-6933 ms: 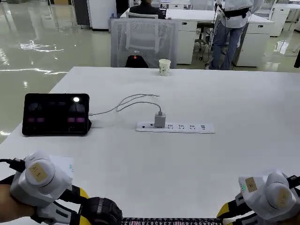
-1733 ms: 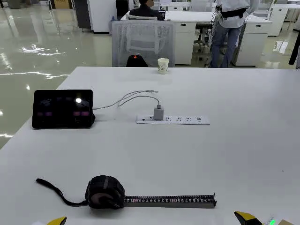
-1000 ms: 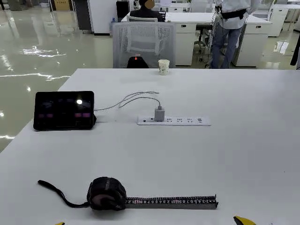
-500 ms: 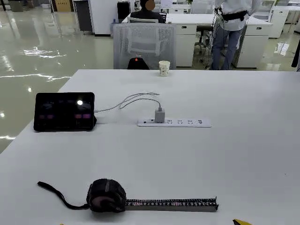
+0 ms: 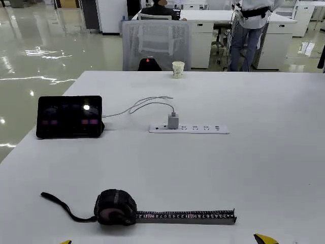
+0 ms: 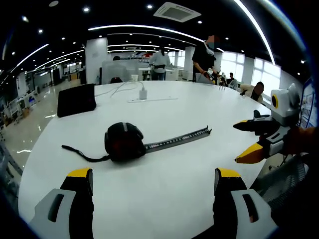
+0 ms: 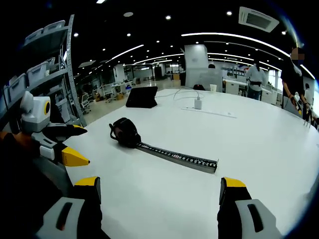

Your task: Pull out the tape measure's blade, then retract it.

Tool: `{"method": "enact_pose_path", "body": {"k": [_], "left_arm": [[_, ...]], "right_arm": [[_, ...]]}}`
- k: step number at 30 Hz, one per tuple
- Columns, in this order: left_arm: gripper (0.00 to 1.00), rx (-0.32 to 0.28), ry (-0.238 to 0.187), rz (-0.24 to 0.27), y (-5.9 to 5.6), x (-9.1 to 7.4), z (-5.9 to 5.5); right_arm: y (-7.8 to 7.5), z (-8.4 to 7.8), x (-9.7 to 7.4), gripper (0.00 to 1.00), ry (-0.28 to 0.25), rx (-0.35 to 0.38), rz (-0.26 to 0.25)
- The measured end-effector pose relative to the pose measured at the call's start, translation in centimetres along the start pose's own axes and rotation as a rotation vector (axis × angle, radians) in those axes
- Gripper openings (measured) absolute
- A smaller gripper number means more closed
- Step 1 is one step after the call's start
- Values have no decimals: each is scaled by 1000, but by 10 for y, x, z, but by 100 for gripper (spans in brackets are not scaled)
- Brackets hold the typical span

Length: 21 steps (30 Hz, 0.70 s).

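A black tape measure [image 5: 115, 207] lies on the white table [image 5: 244, 168] near the front edge, its blade [image 5: 185, 216] drawn out to the right and its strap [image 5: 56, 201] trailing left. Nothing holds it. My left gripper [image 6: 153, 179] is open, set back from the case [image 6: 124, 141]. My right gripper [image 7: 159, 186] is open too, set back from the blade [image 7: 177, 155]. A yellow fingertip [image 5: 264, 239] shows at the bottom right of the head view. Each gripper view also shows the other gripper, open: the right gripper [image 6: 236, 143] and the left gripper [image 7: 87, 147].
A dark tablet [image 5: 69, 117] stands at the left. A power strip [image 5: 189, 129] with a charger and cable lies mid-table. A paper cup [image 5: 177, 69] sits at the far edge, a mesh chair [image 5: 156, 44] behind it. People are at desks beyond.
Earlier both grippers held the tape measure and the blade's end at the front edge. Now it lies free on the table with the blade out, and both grippers have drawn back, open.
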<state>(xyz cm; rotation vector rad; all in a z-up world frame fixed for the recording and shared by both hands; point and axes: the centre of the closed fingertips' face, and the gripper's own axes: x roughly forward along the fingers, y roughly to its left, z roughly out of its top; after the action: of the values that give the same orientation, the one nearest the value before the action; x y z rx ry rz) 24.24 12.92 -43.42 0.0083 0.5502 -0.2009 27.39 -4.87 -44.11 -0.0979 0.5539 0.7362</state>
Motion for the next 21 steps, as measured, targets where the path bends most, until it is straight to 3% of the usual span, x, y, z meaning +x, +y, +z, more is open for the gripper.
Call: {"method": "enact_pose_path", "body": {"k": [6, 14, 21], "left_arm": [[99, -15, -2, 7, 2, 0, 0], [99, -25, 0, 15, 2, 3, 0], [99, -28, 8, 15, 3, 7, -1]], "right_arm": [[3, -4, -1, 99, 9, 3, 13], [9, -8, -2, 99, 22, -28, 80], [5, -8, -2, 99, 32, -73, 139]]}}
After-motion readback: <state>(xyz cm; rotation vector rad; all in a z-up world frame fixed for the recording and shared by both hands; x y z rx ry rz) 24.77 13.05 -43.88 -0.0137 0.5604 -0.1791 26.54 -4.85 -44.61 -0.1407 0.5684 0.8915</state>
